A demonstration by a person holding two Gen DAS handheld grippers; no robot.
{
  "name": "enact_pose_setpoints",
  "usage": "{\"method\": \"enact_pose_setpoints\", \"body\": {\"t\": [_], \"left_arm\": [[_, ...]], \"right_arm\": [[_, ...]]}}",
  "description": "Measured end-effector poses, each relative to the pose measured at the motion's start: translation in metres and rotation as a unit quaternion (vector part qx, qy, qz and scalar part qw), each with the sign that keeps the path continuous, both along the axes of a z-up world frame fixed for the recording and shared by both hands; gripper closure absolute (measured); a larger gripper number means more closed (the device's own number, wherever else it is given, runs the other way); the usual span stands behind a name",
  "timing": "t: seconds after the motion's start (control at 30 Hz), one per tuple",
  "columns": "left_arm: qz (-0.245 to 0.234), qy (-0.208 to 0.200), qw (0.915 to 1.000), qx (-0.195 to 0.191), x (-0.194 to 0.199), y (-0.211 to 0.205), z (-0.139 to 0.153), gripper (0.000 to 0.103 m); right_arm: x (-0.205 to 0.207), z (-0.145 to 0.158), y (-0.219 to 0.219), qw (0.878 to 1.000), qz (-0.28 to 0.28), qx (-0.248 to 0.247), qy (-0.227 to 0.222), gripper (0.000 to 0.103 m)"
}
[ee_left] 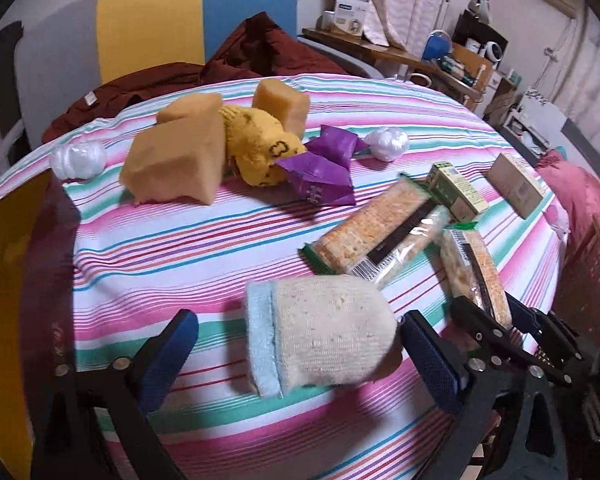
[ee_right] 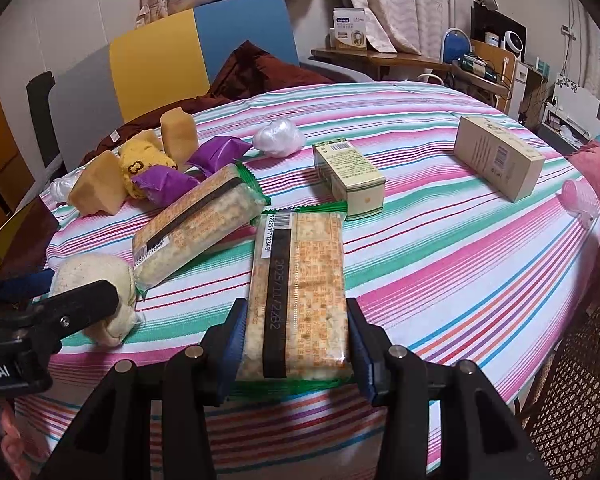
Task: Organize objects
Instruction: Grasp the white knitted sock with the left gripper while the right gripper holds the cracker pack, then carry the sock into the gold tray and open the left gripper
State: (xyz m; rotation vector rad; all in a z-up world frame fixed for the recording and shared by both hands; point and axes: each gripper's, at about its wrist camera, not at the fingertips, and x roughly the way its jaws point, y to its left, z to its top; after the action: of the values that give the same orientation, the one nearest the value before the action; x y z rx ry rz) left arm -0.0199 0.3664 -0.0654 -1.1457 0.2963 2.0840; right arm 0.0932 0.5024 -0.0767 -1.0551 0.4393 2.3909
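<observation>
My left gripper [ee_left: 300, 344] is open around a rolled cream sock with a light blue cuff [ee_left: 320, 340] that lies on the striped tablecloth [ee_left: 180, 248]. The sock sits nearer the right finger; the left finger stands apart from it. My right gripper [ee_right: 296, 340] is shut on a cracker packet [ee_right: 300, 292], its blue pads pressing both long sides. A second cracker packet [ee_right: 196, 224] lies to the left of it. The sock also shows in the right wrist view [ee_right: 96, 280], with the left gripper's fingers [ee_right: 80, 304] by it.
At the back left lie yellow sponges [ee_left: 176, 160], a yellow sock [ee_left: 260, 144], purple packets [ee_left: 320, 168] and white plastic balls [ee_left: 388, 142]. A green-edged box [ee_right: 350, 178] and a beige box [ee_right: 500, 156] stand on the right. A chair [ee_right: 196, 44] stands behind the table.
</observation>
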Motion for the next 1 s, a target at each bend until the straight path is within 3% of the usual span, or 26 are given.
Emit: {"method": "enact_pose_setpoints", "body": {"t": [0.07, 0.17, 0.3, 0.4, 0.57, 0.7, 0.83, 1.0], "left_arm": [[-0.012, -0.005, 0.9997, 0.019, 0.003, -0.002, 0.000, 0.021], [-0.023, -0.015, 0.9992, 0.028, 0.007, -0.002, 0.001, 0.029], [-0.051, 0.011, 0.9985, 0.017, 0.016, 0.000, 0.003, 0.031], [-0.046, 0.007, 0.9986, 0.025, 0.017, -0.009, 0.006, 0.032], [-0.021, -0.037, 0.9957, 0.083, 0.018, -0.042, 0.013, 0.032], [-0.006, -0.042, 0.9918, 0.120, 0.025, -0.073, 0.029, 0.032], [0.013, -0.011, 0.9901, 0.140, 0.031, -0.112, 0.049, 0.032], [0.070, 0.021, 0.9861, 0.150, 0.022, -0.172, 0.063, 0.032]], "right_arm": [[0.000, 0.000, 0.000, 1.000, -0.002, 0.002, 0.001, 0.056], [0.000, 0.000, -0.001, 1.000, -0.006, 0.003, 0.001, 0.056], [0.001, 0.000, -0.005, 1.000, -0.009, 0.004, 0.000, 0.056], [0.001, 0.000, -0.009, 1.000, -0.008, 0.009, -0.002, 0.056], [0.001, 0.000, -0.011, 1.000, -0.009, 0.014, -0.001, 0.056], [0.003, 0.000, -0.014, 1.000, -0.012, 0.014, 0.003, 0.056], [0.003, 0.000, -0.017, 1.000, -0.014, 0.007, 0.007, 0.056], [0.000, 0.000, -0.027, 1.000, -0.005, 0.014, 0.004, 0.056]]}}
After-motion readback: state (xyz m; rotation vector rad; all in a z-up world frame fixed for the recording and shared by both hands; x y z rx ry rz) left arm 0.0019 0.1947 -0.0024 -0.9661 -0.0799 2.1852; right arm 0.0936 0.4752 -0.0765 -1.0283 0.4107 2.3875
